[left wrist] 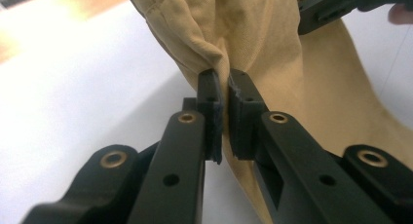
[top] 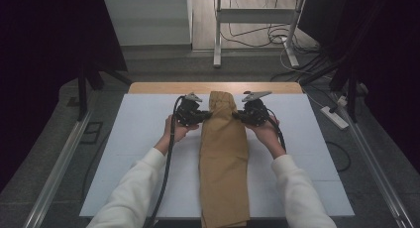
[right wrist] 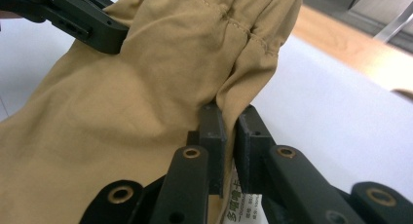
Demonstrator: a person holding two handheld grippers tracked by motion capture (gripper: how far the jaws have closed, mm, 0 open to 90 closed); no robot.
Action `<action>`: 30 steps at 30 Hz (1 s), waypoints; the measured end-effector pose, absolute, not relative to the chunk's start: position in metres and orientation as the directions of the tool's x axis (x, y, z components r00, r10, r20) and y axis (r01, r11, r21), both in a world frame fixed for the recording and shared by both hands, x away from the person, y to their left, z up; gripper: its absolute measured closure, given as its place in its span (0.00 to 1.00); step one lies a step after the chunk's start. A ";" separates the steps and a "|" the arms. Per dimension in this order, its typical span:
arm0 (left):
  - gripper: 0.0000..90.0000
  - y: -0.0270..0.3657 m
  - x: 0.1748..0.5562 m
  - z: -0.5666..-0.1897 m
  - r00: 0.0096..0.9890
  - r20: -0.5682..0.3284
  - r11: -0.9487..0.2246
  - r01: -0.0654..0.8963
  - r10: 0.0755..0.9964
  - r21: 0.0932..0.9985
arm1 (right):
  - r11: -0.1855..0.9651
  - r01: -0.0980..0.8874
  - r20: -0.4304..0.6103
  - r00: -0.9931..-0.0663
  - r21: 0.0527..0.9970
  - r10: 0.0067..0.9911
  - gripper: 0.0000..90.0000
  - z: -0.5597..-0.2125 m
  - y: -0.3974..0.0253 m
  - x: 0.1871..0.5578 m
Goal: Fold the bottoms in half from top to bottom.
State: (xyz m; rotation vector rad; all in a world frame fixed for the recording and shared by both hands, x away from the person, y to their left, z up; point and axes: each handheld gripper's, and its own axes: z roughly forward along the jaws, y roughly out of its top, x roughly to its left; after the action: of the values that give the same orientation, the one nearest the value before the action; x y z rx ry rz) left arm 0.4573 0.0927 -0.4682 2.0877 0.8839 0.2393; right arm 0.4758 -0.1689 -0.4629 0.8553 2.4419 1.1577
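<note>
A tan garment (top: 223,158), folded into a long narrow strip, lies down the middle of the white table cover (top: 138,134) and hangs over the near edge. My left gripper (top: 197,115) is at its left edge near the far end, shut on a fold of the cloth (left wrist: 214,53). My right gripper (top: 241,115) mirrors it at the right edge, shut on the garment's edge (right wrist: 234,95). A white printed label (right wrist: 241,204) shows beneath the right jaws. Each gripper view also shows the other gripper's black jaw tip across the garment (left wrist: 336,7) (right wrist: 78,19).
A strip of wooden tabletop (top: 213,87) shows beyond the white cover. Metal frame legs (top: 218,34) and loose cables (top: 277,37) are on the floor behind. A power strip (top: 334,116) lies on the floor to the right. Bare white cover flanks the garment.
</note>
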 end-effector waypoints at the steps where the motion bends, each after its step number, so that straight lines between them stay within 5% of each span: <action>1: 0.94 0.094 0.457 -0.467 0.734 -0.133 -0.403 0.504 0.666 0.764 | 0.495 0.380 -0.023 -0.776 0.781 0.631 0.92 -0.461 -0.169 0.476; 20: 0.95 0.088 0.472 -0.439 0.718 -0.085 -0.398 0.475 0.691 0.785 | 0.474 0.328 -0.074 -0.757 0.817 0.650 0.93 -0.437 -0.168 0.487; 30: 0.94 0.094 0.461 -0.455 0.728 -0.119 -0.387 0.487 0.675 0.783 | 0.503 0.316 -0.082 -0.779 0.805 0.622 0.93 -0.449 -0.168 0.478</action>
State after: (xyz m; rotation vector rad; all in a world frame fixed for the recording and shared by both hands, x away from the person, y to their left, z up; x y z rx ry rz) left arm 0.4613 0.0936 -0.4553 2.0620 0.8791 0.2753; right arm 0.4782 -0.1678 -0.4489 0.7808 2.3879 1.1694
